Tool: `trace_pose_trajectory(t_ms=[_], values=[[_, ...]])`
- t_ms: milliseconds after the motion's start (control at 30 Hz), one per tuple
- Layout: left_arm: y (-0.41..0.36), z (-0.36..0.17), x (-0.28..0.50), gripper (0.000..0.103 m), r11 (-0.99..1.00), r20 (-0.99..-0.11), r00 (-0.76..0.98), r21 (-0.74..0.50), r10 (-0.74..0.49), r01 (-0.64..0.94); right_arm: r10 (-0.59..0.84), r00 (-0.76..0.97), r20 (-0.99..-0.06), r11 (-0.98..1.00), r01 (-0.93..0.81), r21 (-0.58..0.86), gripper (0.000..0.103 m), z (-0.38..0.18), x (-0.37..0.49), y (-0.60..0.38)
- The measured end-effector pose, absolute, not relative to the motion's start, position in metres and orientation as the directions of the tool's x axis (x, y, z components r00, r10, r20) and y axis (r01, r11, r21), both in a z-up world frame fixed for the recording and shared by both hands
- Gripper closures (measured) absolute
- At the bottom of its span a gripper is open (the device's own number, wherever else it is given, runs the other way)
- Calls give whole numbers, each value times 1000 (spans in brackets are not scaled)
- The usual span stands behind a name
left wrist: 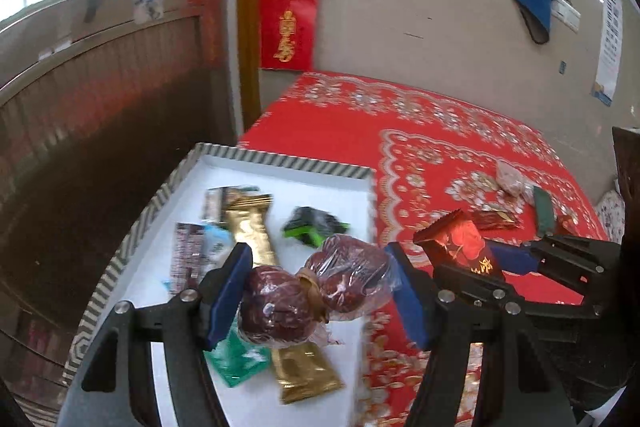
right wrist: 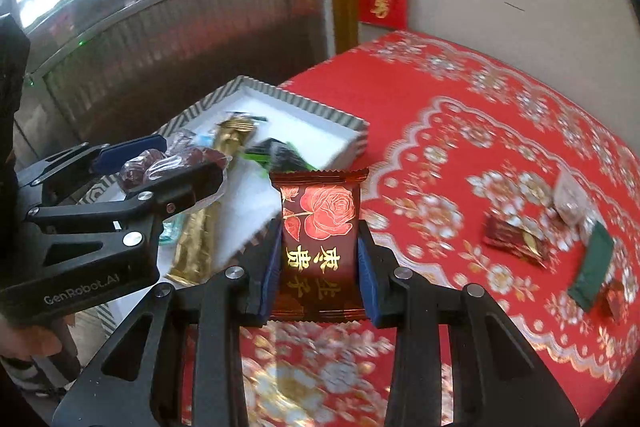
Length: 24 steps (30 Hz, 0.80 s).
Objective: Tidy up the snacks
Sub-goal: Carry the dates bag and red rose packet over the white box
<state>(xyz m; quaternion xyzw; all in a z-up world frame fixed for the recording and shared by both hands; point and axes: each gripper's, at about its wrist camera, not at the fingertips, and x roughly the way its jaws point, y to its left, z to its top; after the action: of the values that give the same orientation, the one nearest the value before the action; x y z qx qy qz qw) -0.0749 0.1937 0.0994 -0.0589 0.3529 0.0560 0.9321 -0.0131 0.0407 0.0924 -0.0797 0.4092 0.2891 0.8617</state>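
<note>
Left tool pinching clear-wrapped dark red dates, long axis across its pads, above the striped tray, right tool clamping upright rose-printed red packet, over the bench

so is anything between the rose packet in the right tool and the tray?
Partly. The right tool holds the rose packet over the tablecloth beside the tray. The left tool, holding wrapped dates, hangs over the tray's near side. The far-right tray floor by the green packet looks unobstructed.
</note>
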Motion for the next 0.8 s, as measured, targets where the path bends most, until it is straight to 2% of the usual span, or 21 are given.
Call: trace_pose_trajectory(t_ms=[400,800], values=[[257,85,-89,33,966,-688,714,-74,131,-249,469,426,-774,750,-654,95,69,81,-11,111],[273,65,-91,33,960,-713,683,-52,157,-275,464,356,-811,715,-691,106,69,57,-16,145]])
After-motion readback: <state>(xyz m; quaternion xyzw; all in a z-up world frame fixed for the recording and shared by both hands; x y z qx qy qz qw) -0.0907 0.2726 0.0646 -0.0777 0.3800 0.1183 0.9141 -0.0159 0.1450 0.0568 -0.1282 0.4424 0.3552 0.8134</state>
